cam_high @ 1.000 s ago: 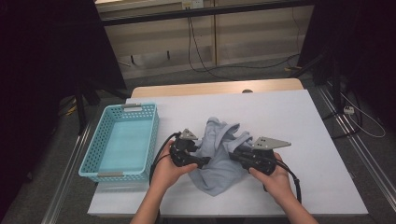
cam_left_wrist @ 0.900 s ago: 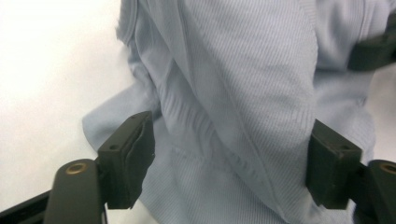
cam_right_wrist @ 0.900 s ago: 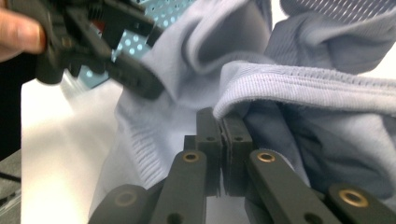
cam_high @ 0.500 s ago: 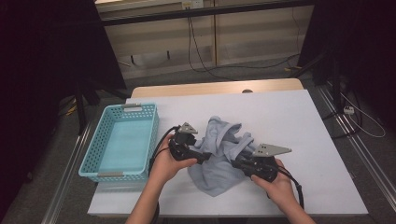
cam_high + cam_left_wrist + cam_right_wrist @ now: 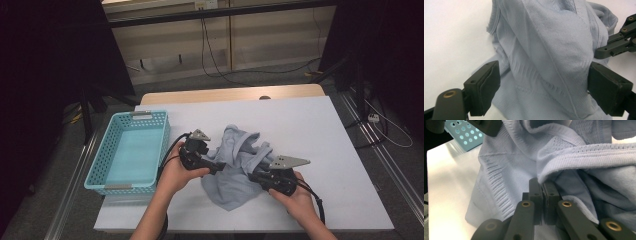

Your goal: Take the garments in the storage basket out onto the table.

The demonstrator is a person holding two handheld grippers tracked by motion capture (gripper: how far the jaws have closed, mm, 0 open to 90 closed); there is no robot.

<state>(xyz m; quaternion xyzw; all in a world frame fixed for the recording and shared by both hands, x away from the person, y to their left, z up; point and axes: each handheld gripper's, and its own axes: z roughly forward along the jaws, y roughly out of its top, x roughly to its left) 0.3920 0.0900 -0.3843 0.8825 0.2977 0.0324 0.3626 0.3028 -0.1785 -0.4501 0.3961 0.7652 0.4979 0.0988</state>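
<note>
A pale blue knit garment (image 5: 240,165) lies crumpled on the white table (image 5: 310,130). My left gripper (image 5: 217,167) is at its left side. Its jaws have just been opening and now stand wide, with a fold of the garment (image 5: 549,50) lying loose between the pads (image 5: 485,87). My right gripper (image 5: 255,176) is at the garment's right side, shut on a ribbed hem of the cloth (image 5: 584,157) at its fingertips (image 5: 542,185). The right gripper's jaws (image 5: 616,45) also show at the right edge of the left gripper view.
A light blue plastic basket (image 5: 100,160) stands at the table's left edge, close to the left hand; a corner of it (image 5: 464,137) shows in the right gripper view. Cables trail from both grippers toward the person. The floor behind the table has cables and dark stands.
The left gripper's jaws have spread apart and the cloth now lies loose between them. The right gripper has stayed shut on the hem, and both hands have hardly shifted.
</note>
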